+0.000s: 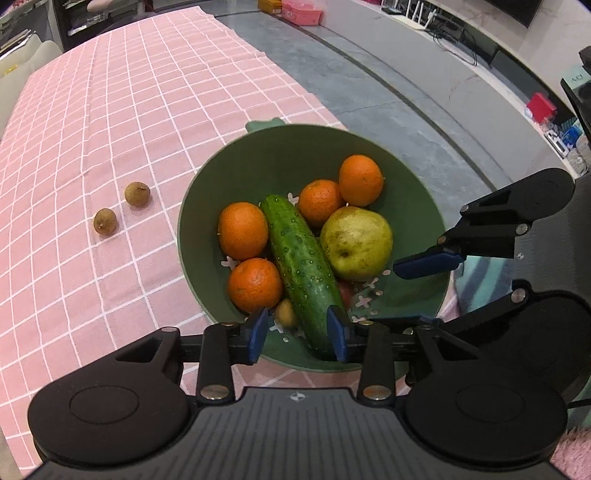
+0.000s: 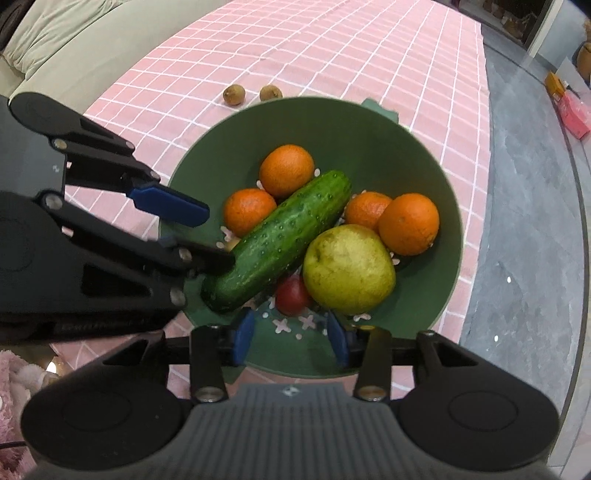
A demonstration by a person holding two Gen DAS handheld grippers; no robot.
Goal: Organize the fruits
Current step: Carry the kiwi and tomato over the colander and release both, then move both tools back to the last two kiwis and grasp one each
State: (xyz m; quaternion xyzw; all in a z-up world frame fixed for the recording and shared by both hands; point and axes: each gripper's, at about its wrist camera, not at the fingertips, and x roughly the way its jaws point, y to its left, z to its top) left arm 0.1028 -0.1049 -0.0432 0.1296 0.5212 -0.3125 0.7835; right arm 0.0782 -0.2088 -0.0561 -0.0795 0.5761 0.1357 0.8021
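A green bowl (image 1: 277,162) (image 2: 332,122) on the pink checked cloth holds several oranges (image 1: 243,230) (image 2: 286,170), a cucumber (image 1: 299,258) (image 2: 280,240), a yellow-green pear (image 1: 356,242) (image 2: 347,269), a small red fruit (image 2: 291,297) and a small brown longan (image 1: 286,314). Two more longans (image 1: 137,194) (image 2: 233,94) lie on the cloth beside the bowl. My left gripper (image 1: 298,334) (image 2: 218,238) is open over the bowl's near side, with the cucumber's near end and the longan between its fingers. Open too, my right gripper (image 2: 291,338) (image 1: 402,291) hangs over the rim just short of the red fruit.
The cloth (image 1: 110,129) ends at a grey stone tabletop (image 1: 369,92) (image 2: 535,221) behind the bowl. Pink and yellow boxes (image 1: 301,13) stand at its far end. A beige sofa (image 2: 66,40) lies beyond the cloth's edge. White flower-shaped holes dot the bowl's bottom.
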